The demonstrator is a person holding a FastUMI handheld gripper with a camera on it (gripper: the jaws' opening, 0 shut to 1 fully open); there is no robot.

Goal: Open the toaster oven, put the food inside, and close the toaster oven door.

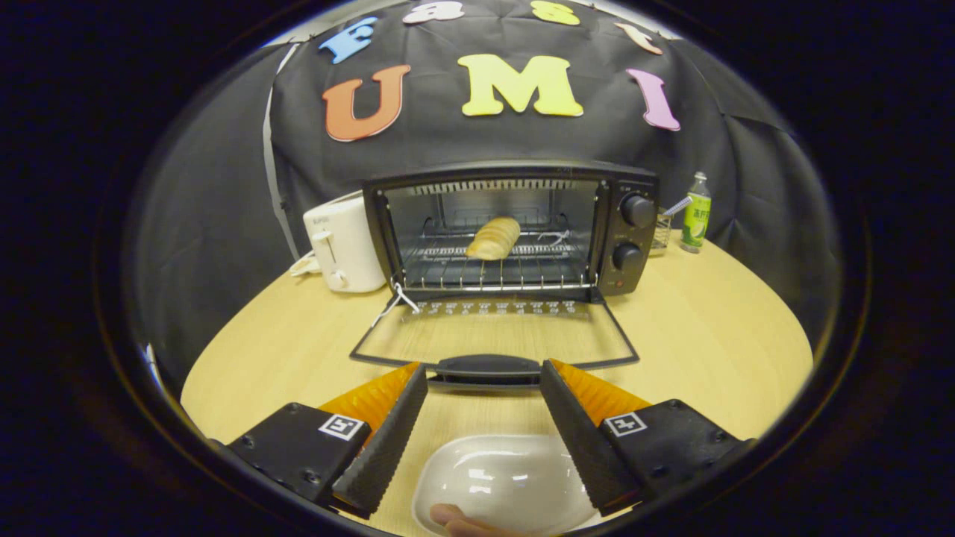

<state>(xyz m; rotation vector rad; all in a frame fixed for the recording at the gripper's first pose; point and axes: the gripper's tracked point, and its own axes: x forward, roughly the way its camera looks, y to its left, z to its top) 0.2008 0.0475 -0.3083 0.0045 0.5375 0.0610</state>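
Gripper (483,380): jaws spread wide, holding nothing; tips just short of the door handle, one on each side.
Toaster oven (515,227): at the far edge of the wooden table (709,343), door wide open.
Door (494,335): folded down flat toward the fingers, glass pane facing up.
Door handle (488,367): along the door's near edge, between the fingertips.
Food (493,238): a pale bread roll, lying on the wire rack (496,272) inside the oven.
White dish (507,481): near edge of the table, below and between the fingers, empty.
Finger of a person (456,520): touching the dish's near rim.
White toaster (343,242): just left of the oven.
Green bottle (696,212): upright, far right edge, near the oven.
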